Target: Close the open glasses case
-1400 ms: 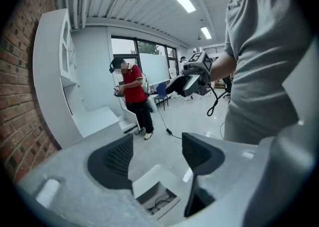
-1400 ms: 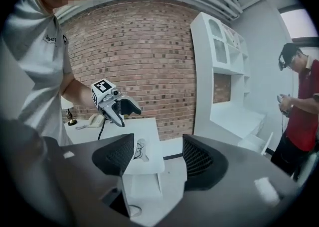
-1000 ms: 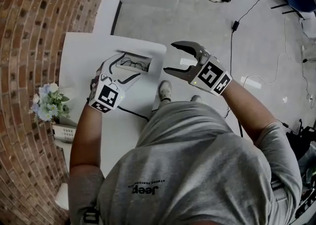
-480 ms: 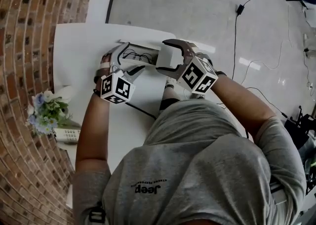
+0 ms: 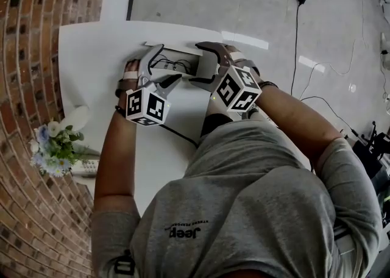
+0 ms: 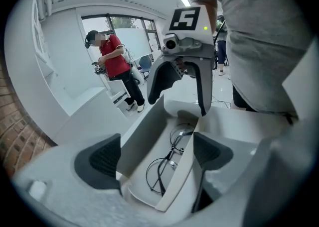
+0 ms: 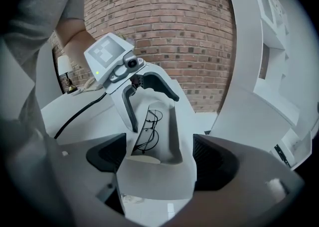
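Status: glasses case [image 5: 177, 63] sits open at the far edge of the white table [image 5: 91, 51], with the glasses [image 6: 169, 164] lying in the tray.

Left gripper [image 6: 157, 155] is spread wide and holding nothing. The near end of the case stands between its pads, and I can't see either pad pressing on it. Right gripper [image 7: 160, 156] comes in from the opposite end, its jaws opening, also with no grip. A flat white flap of the case lies between its pads, and I read that as the lid side, though I'm not sure.

Why they're set like this: the two grippers face each other across the case's long axis, both angled down. My guess is that one end gets steadied while the other folds the flap over. The wide jaws make sense too — the case is broad, so they have to clear its walls before anything pinches.

Closing not started yet.

Watch item: the frame wires are thin and sit near the tray wall — the flap could snag them if it comes down skewed. The black cable [image 5: 177, 136] on the table is well clear of the case.
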A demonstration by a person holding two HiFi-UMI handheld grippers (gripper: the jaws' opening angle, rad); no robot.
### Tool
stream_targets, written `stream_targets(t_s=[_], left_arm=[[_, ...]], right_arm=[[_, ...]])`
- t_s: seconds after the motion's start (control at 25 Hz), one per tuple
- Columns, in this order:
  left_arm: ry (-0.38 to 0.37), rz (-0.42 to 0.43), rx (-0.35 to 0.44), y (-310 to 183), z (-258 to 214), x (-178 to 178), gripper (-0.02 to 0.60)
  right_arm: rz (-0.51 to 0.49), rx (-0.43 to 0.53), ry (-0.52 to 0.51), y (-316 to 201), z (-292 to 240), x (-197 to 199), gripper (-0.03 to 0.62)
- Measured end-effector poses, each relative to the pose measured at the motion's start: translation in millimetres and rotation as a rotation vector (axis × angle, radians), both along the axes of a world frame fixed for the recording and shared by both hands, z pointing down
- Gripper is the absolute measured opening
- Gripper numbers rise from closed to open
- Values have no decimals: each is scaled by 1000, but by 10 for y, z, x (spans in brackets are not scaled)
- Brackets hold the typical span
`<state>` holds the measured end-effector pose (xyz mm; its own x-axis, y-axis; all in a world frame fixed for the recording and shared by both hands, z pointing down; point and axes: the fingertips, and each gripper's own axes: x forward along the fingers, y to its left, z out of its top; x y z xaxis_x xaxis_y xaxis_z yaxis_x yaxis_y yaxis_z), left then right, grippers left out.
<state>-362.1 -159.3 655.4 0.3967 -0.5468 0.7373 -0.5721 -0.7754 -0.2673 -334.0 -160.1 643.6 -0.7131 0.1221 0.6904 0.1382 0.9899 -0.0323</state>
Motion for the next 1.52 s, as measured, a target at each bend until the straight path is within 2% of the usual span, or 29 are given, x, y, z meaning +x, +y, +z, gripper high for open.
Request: stream_targets(t_s=[0.32,0.64,1.0,1.28,1.52], left_arm=[[24,5,0,-71,14,3,476],[2,-6,1,-53,26,-2,471],[-39,-73,21,-3,16,-18,430],[-104,-79,28,90,19,-60,374],[-101,-81,18,182,7,-57,367]], right_arm=[[-7,28,37,-13,201,-29,394],[-15,45,28,-6,212,-38,394],[-23,98,33,42,195,-22,353],[-27,154,36,88,171,-11,322],[-26,208,33,127,148,-2,301]])
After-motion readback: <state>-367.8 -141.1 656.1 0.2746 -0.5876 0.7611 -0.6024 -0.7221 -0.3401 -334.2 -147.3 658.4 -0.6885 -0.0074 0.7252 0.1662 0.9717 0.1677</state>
